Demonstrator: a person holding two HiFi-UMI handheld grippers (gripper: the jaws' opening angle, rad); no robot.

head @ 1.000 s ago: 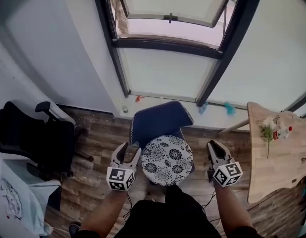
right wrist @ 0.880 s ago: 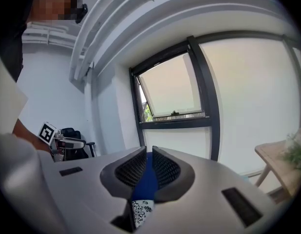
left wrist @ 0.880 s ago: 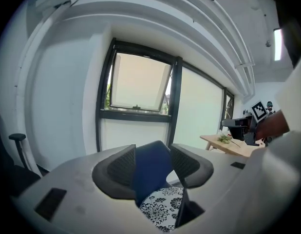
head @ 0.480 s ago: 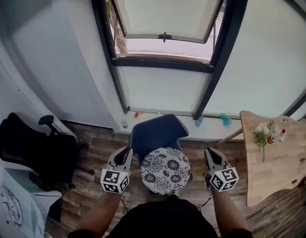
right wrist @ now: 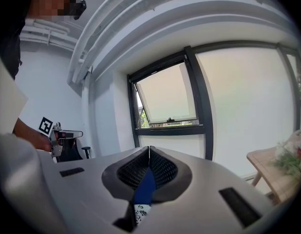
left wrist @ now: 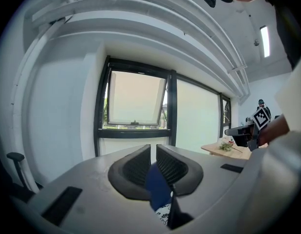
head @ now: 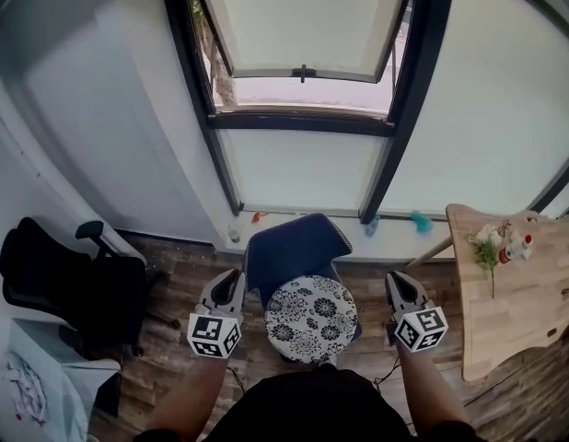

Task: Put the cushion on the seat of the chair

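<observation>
Floral cushion (head: 311, 308) rests on the blue chair (head: 294, 245) seat; left tongs (head: 231, 282) (barely parted) and closed right tongs (head: 400, 285) flank it empty, seemingly standing clear.

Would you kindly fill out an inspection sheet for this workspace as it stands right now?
Surface: wood-plank floor.
Job's things: floral cushion lies on the seat of the blue chair.
Clutter: small items, red, blue and teal, lie on the floor along the foot of the window wall.
Grippers: left gripper has its jaws a narrow gap apart with nothing between them; right gripper has its jaws together and empty. Each is beside the cushion, apart from it.
Cables: thin dark line on the floor below the right gripper, probably a cable.
Surroundings: black office chair at left; wooden table with flowers at right; window tilted open.
</observation>
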